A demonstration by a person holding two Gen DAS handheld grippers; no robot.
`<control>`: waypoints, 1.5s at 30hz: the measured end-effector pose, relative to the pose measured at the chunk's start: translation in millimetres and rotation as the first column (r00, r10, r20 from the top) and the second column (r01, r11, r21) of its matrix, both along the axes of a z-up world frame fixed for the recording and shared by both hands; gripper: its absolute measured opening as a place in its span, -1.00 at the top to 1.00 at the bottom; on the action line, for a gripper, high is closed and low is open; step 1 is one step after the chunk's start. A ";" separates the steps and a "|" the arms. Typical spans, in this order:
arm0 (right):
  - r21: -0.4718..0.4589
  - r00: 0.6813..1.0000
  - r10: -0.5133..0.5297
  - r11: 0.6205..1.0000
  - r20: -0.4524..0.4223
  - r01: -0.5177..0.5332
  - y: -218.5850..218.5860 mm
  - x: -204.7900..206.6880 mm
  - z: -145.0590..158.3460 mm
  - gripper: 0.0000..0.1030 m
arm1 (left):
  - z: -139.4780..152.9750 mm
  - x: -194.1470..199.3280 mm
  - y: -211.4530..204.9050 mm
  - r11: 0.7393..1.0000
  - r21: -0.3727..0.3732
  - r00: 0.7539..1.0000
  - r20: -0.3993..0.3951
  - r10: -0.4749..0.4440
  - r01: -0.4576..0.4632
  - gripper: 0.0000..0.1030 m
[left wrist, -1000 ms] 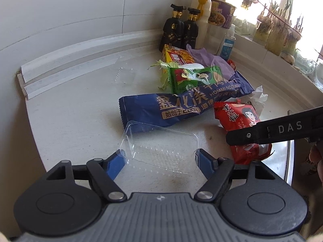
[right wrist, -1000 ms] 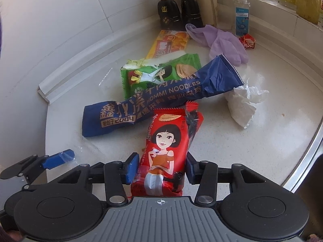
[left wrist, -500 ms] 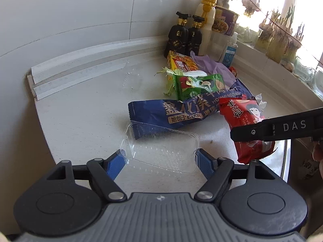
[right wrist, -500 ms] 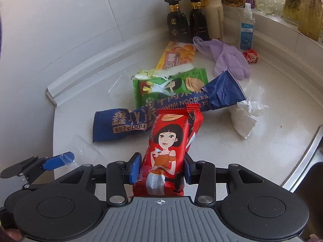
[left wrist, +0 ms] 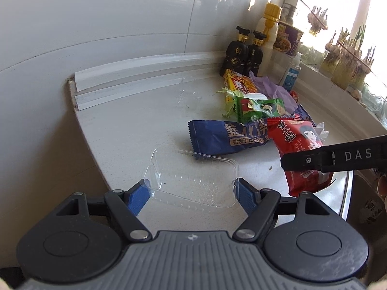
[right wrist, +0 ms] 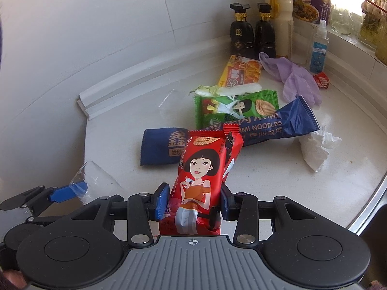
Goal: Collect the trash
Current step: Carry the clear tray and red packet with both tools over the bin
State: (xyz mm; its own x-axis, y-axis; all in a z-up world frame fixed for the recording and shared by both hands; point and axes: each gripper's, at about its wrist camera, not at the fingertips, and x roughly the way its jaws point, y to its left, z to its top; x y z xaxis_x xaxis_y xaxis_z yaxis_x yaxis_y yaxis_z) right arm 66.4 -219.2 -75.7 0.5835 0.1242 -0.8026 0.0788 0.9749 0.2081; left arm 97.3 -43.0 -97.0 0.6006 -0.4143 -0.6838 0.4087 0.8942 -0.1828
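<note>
My left gripper (left wrist: 192, 194) is shut on a clear plastic tray (left wrist: 193, 178), its blue pads pressing the tray's two ends, lifted over the counter's corner. My right gripper (right wrist: 194, 201) is shut on a red snack packet (right wrist: 202, 176) with a cartoon woman, raised off the counter; the same red snack packet (left wrist: 298, 149) shows at the right of the left wrist view. On the white counter (right wrist: 266, 181) lie a blue noodle wrapper (right wrist: 261, 125), a green chip bag (right wrist: 237, 107), an orange-yellow packet (right wrist: 243, 72), a purple glove (right wrist: 295, 77), a crumpled tissue (right wrist: 316, 147) and a small red wrapper (right wrist: 321, 79).
Two dark bottles (right wrist: 251, 33), a tall cream bottle (right wrist: 280, 12), a sanitiser bottle (right wrist: 318, 48) and a noodle cup (right wrist: 309, 2) stand at the back wall. Potted plants (left wrist: 346, 65) line the sill. A metal sink rim (right wrist: 367, 207) runs along the counter's right edge.
Both grippers have risen and drawn back from the pile, each keeping its item. The red packet has come up off the counter and the tray hangs higher.
</note>
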 end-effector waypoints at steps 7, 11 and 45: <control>-0.005 0.999 0.055 0.998 0.002 -0.055 21.9 0.0 5.1 0.22 | 1.2 -4.9 26.0 0.998 -0.001 0.998 -0.013 0.058 -0.058 -0.43; -0.011 0.996 0.089 0.996 0.001 -0.089 36.3 0.3 7.2 0.22 | 1.0 -7.2 42.7 0.996 -0.006 0.995 -0.019 0.094 -0.094 -0.43; -0.081 0.832 0.550 0.828 -0.076 -0.555 219.0 8.5 -11.5 0.22 | -91.6 -29.6 206.1 0.870 0.064 0.833 -0.263 0.486 -0.488 -0.43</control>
